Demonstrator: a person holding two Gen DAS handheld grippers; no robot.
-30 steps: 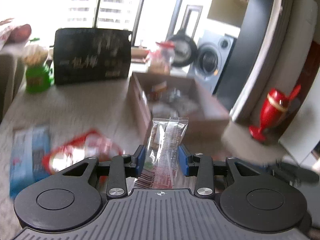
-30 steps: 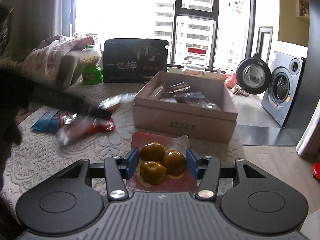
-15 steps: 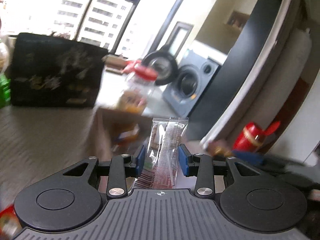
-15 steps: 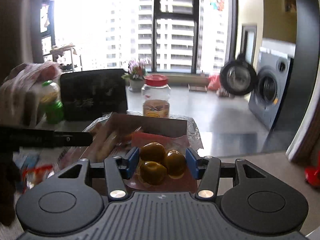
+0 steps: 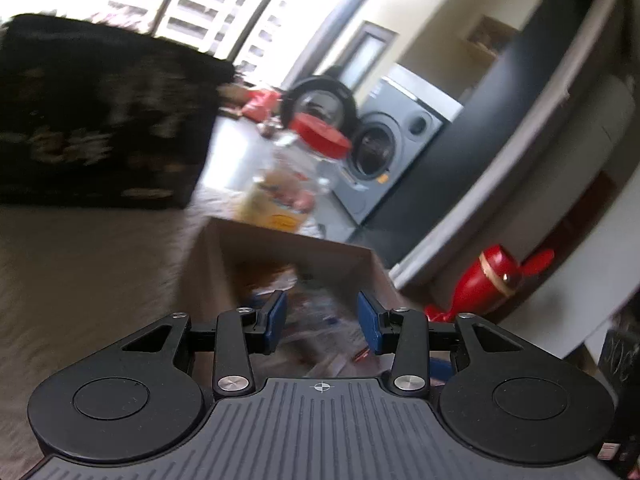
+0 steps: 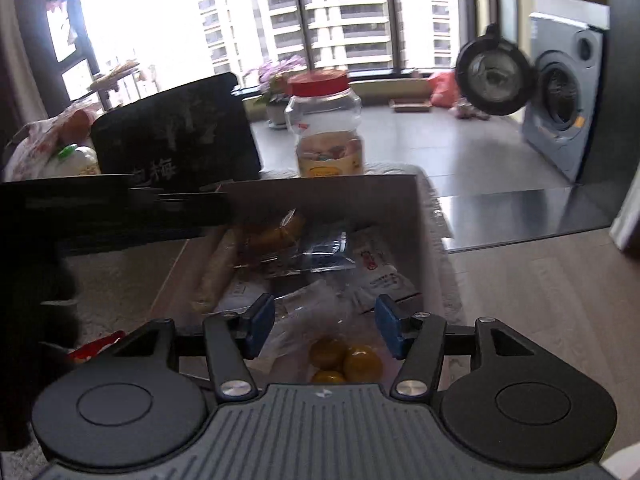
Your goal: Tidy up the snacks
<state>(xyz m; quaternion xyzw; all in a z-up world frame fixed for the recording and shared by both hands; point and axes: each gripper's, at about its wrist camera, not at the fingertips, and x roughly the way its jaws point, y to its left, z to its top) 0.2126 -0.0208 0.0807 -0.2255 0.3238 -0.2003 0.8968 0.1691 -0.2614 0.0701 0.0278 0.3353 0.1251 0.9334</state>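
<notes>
- My left gripper (image 5: 322,322) is over the box (image 5: 208,264), its jaws opening; neither pad presses on anything, and the clear packet (image 5: 320,344) below is a blur, lying loose among the snacks as far as I can tell.
- My right gripper (image 6: 324,326) is over the same box (image 6: 424,216), jaws opening too; the plum pack (image 6: 344,358) sits low between the pads, clear of both, so I judge it let go.
- Both point down into the box because that is where the snacks are gathered.
- Beyond the box stand a red-lidded jar (image 6: 326,128) and a black case (image 6: 176,140) on the surface (image 5: 80,276).
- One red packet (image 6: 96,346) lies outside the box, near its left wall.
</notes>
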